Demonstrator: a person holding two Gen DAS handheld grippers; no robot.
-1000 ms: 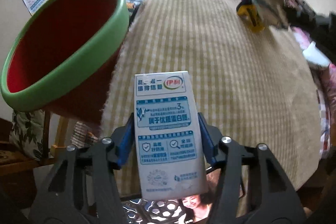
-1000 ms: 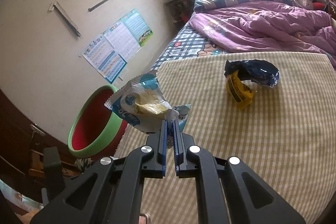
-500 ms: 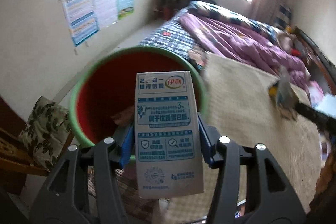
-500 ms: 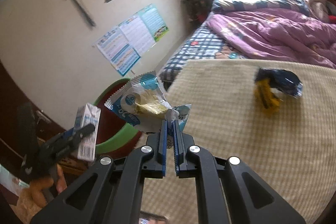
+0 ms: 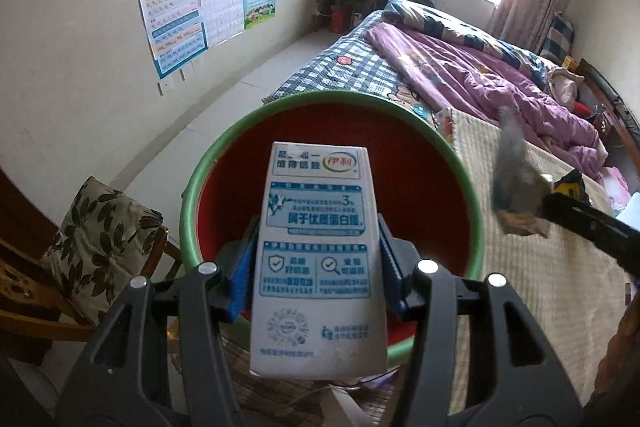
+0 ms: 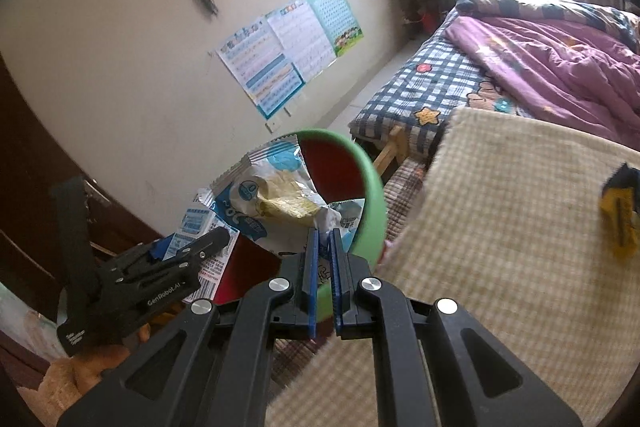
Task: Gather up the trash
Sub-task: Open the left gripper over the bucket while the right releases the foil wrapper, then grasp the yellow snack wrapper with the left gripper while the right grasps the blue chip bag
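The left claw (image 5: pixel 318 259) clamped a milk carton (image 5: pixel 318 259) by its sides above the red, green-rimmed bin (image 5: pixel 332 99), ready to drop. The right claw (image 6: pixel 325 259), pinched on a snack wrapper (image 6: pixel 276 203), waited just beside the rim. A yellow wrapper (image 6: pixel 622 215) lay on the bed mat (image 6: pixel 500 207).

Printed on the milk carton (image 5: pixel 318 251): the 伊利 logo in a green-ringed oval at top right, a large "3" in the blue panel, a bold blue line below it, apparently 属于优质蛋白质, and a round stamp near the bottom; smaller print too blurred to read. Marked in white on the black body of the left gripper (image 6: pixel 191 247): "GenRobot.AI". Shown on the snack wrapper (image 6: pixel 276 203): big blue letters, unreadable. Covered in small grids of characters, the wall posters (image 5: pixel 204 7): too small to read.
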